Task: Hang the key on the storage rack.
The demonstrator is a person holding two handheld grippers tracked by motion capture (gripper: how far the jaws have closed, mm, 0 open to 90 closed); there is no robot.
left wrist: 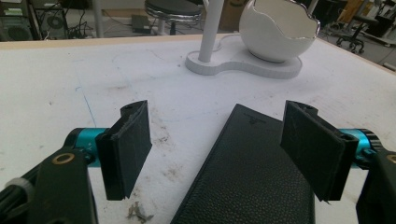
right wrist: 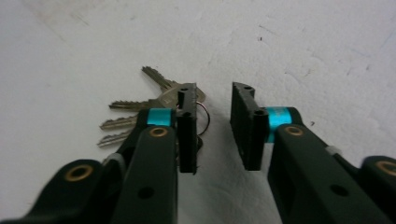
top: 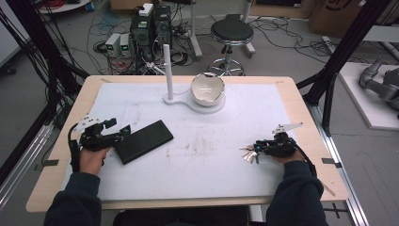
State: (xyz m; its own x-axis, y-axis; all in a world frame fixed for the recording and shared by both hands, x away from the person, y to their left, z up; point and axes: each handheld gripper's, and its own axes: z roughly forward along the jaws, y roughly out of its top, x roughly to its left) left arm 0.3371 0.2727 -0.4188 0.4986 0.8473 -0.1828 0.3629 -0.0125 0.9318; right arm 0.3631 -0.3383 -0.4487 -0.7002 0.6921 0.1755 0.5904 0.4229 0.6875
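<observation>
Left tool (top: 123,131): jaws wide apart, gripping nothing; the black wallet (top: 143,141) lies flat on the worktop (top: 211,179), its near end between the jaws, closer to one pad. Right tool (top: 256,145): jaws narrowly parted, empty; the bunch of keys (right wrist: 154,109) lies just beside and beyond one jaw, its ring showing in the gap

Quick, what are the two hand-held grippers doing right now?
Left hand-held gripper: open wide over the end of the black wallet, not gripping it.
Right hand-held gripper: open, beside the keys, holding nothing.
</observation>
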